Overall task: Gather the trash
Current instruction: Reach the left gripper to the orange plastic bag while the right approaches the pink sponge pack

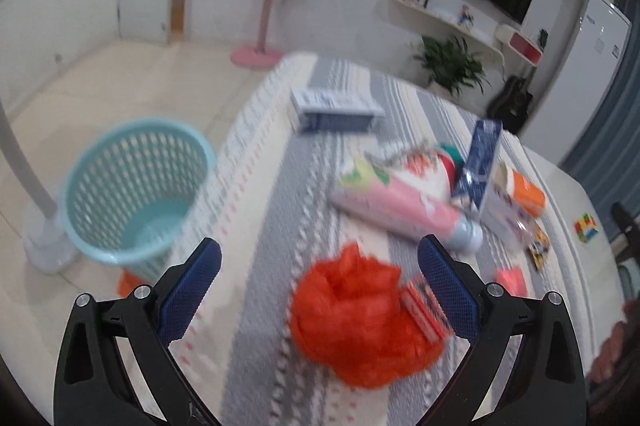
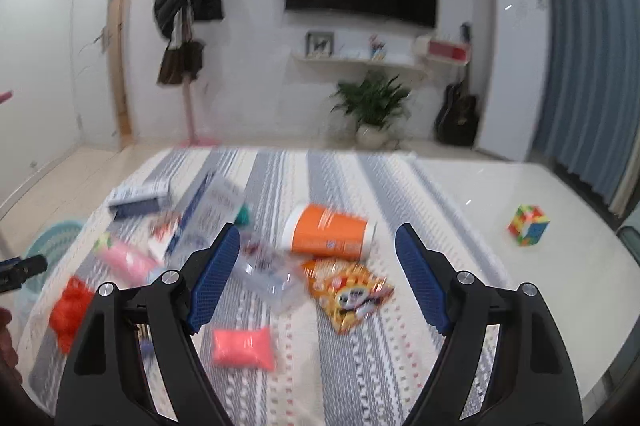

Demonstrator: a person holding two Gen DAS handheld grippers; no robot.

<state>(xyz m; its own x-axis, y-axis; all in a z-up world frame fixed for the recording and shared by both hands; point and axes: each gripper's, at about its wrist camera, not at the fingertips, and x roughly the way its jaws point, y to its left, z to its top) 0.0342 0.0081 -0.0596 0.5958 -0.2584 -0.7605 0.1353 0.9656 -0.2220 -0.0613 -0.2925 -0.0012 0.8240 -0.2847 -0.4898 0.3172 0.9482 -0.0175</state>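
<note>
Orange crumpled plastic bag [image 1: 356, 318] lain on striped surface [image 1: 260, 306] between wide-open, empty left gripper [image 1: 320, 266], pale blue perforated plastic basket [image 1: 136, 190] at ten o'clock, right gripper [image 2: 318, 262] spread wide, nothing held, above yellow snack wrapper [image 2: 348, 292]

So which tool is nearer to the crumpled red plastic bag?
Left. The left tool is open right over the red bag, which lies between its fingers. The right tool is off to the bag's right, above the snack packet.

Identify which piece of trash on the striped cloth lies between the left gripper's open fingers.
The crumpled red plastic bag. It sits between the left gripper fingers; the pink tube and boxes lie farther off.
</note>
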